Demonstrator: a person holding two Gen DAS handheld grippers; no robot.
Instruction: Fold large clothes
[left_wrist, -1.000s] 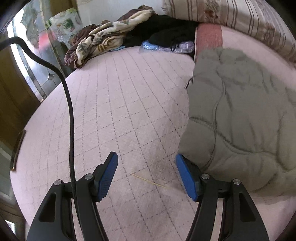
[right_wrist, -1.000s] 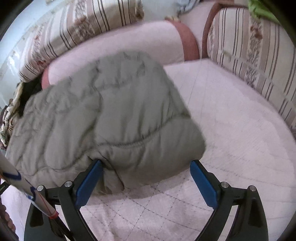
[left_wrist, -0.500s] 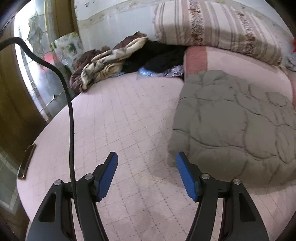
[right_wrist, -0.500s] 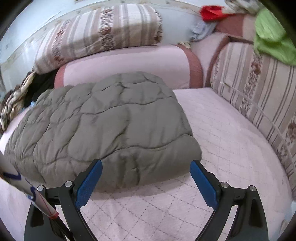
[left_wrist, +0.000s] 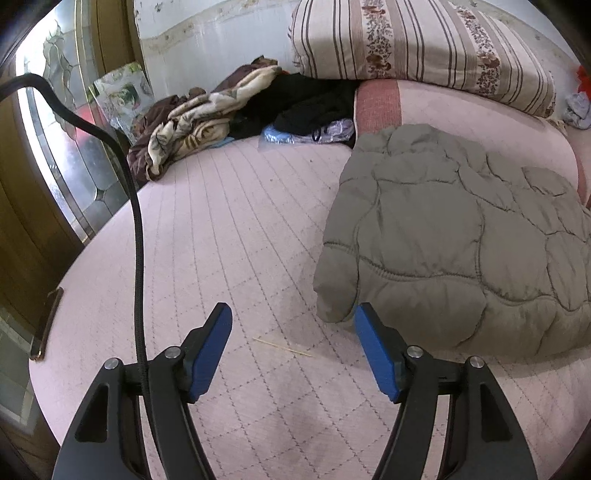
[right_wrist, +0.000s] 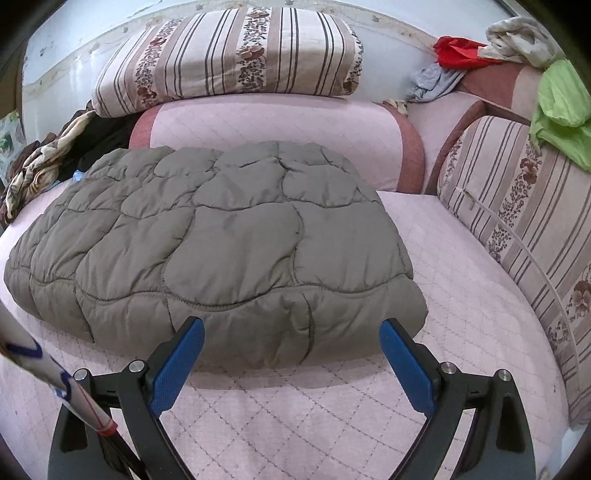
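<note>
A grey-green quilted padded jacket (right_wrist: 221, 240) lies folded into a thick bundle on the pink quilted bed cover (right_wrist: 461, 295). In the left wrist view the jacket (left_wrist: 461, 240) fills the right side. My left gripper (left_wrist: 293, 339) is open and empty, just off the jacket's near left corner, its right pad close to the fabric. My right gripper (right_wrist: 291, 354) is open and empty, in front of the jacket's near edge, above the cover.
A heap of other clothes and a patterned blanket (left_wrist: 207, 118) lies at the far left of the bed. Striped cushions (right_wrist: 229, 55) line the back, and another (right_wrist: 517, 221) the right side. A phone (left_wrist: 46, 325) lies at the bed's left edge. A thin stick (left_wrist: 282, 347) lies on the cover.
Both grippers have drawn back and up from the jacket; it now lies flat and whole in view. Both stayed open.
</note>
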